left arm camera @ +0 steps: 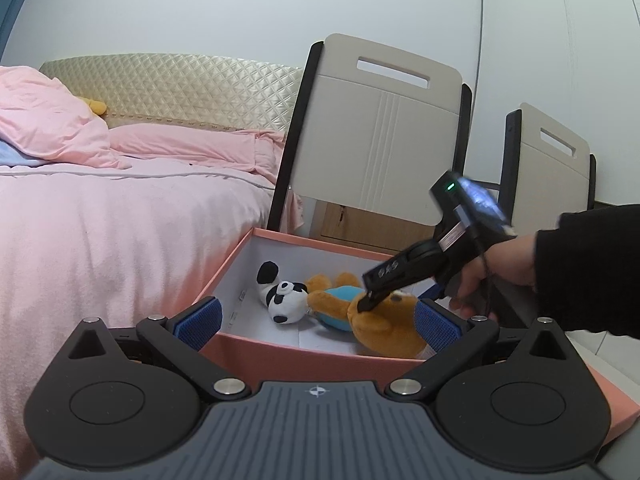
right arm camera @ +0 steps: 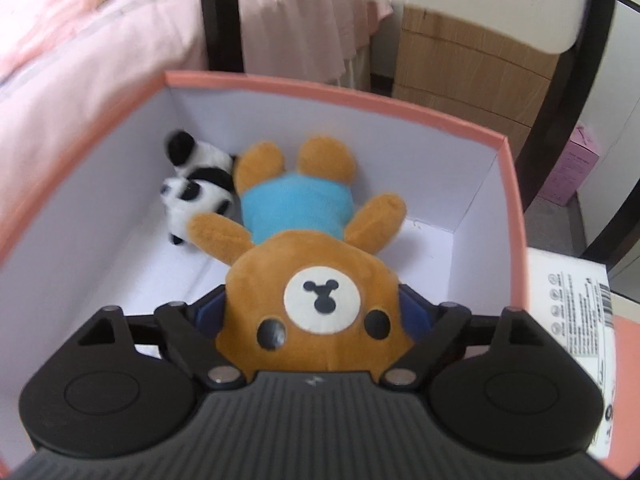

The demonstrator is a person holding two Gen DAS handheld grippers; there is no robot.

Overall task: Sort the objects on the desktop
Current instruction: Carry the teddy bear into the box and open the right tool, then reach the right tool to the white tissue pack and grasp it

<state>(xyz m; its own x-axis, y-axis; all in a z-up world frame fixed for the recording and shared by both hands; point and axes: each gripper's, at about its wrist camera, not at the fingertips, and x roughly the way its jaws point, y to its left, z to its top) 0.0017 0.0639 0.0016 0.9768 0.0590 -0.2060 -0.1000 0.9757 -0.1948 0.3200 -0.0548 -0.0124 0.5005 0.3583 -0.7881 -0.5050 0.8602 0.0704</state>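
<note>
Behind the bear [right arm camera: 316,280], right gripper [right arm camera: 316,312] pads half hidden

I'm working in a bedroom at home. To the left of my tool is a bed [left arm camera: 120,220] with pink bedding [left arm camera: 52,124] and a quilted cream headboard [left arm camera: 180,88]. Ahead stand two chairs [left arm camera: 380,132] against a plain white wall [left arm camera: 240,4]. Behind the nearer chair is what looks like a wooden cabinet [right arm camera: 472,64], though it's blurred.

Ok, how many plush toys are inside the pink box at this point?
2: the brown bear lies mid-box, head between the right gripper fingers; the panda lies beside it, toward the left wall. None visibly hidden.
</note>
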